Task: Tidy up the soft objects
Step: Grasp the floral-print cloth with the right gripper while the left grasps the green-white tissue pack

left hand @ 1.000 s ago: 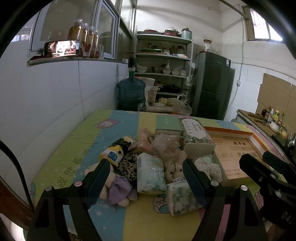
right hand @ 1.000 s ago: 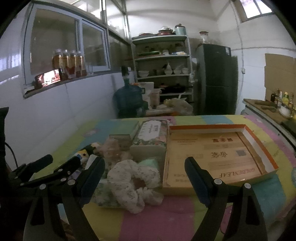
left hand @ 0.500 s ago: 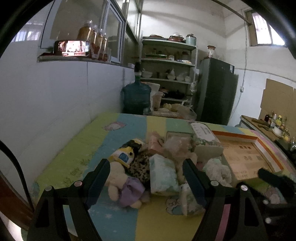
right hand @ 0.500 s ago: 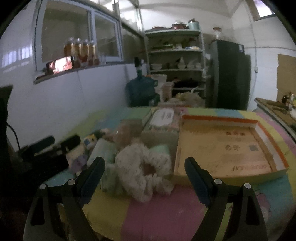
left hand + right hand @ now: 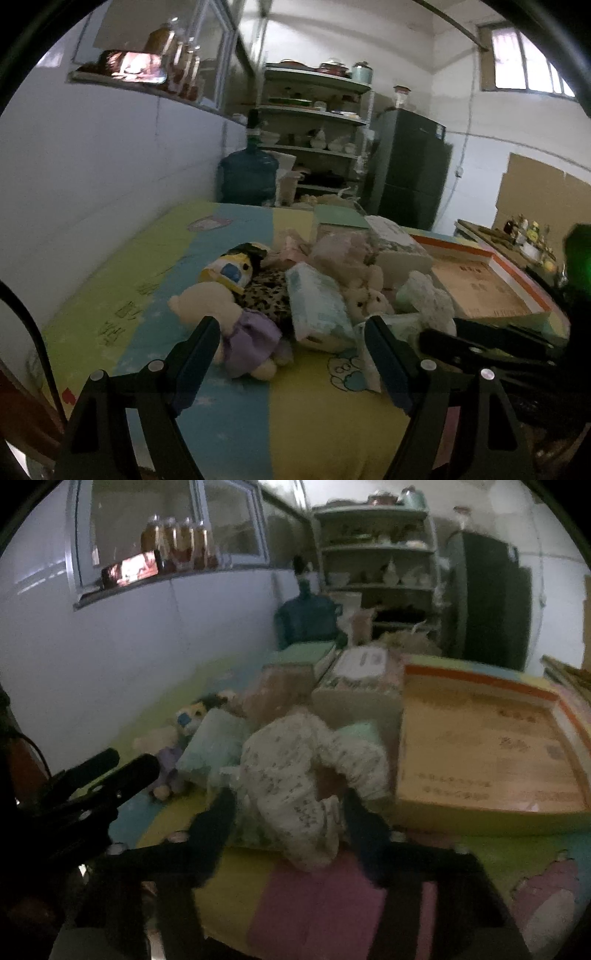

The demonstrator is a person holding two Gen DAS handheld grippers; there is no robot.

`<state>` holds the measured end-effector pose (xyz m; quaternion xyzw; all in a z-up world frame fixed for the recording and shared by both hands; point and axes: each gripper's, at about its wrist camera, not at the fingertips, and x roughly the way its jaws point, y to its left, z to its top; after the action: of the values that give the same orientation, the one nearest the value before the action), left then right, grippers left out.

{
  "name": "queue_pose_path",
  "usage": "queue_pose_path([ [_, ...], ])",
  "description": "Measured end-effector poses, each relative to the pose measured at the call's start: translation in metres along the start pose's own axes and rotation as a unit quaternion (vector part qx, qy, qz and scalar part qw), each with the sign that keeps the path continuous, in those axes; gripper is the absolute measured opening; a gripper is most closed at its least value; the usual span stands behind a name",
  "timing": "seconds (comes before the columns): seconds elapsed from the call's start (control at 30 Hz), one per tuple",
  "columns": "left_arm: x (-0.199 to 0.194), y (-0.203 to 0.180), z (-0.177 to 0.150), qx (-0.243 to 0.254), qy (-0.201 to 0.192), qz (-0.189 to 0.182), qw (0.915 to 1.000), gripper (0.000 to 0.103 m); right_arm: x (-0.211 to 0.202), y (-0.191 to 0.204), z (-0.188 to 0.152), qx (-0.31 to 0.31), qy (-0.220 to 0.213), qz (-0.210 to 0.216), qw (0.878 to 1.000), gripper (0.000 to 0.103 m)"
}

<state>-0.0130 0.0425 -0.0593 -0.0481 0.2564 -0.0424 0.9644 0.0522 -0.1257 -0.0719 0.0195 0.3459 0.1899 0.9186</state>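
Soft objects heaped mid-frame on the striped mat: white floral fabric scrunchie (image 5: 310,771), pale green tissue pack (image 5: 317,306), cream plush bear in purple dress (image 5: 236,325), small beige plush rabbit (image 5: 365,299). Shallow orange-rimmed cardboard tray (image 5: 480,746) at right of frame, nothing inside it. Right gripper (image 5: 288,812) closing, jaws either side of the scrunchie's near lobe; pad contact not discernible through blur. Scrunchie loop lies flat, long axis running lower centre to upper right. Left gripper (image 5: 291,354) spread wide, nothing held, bear just beyond its left finger.
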Motion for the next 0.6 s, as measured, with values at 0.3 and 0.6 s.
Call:
queue_pose_path([
  [0.3, 0.011, -0.023, -0.013, 0.034, 0.02, -0.066, 0.997, 0.081, 0.005, -0.015, 0.005, 0.01, 0.006, 0.014, 1.0, 0.016],
  [0.6, 0.05, -0.042, -0.02, 0.028, 0.074, -0.116, 0.9901, 0.076, -0.03, -0.027, 0.011, 0.012, -0.047, 0.03, 0.998, 0.013],
])
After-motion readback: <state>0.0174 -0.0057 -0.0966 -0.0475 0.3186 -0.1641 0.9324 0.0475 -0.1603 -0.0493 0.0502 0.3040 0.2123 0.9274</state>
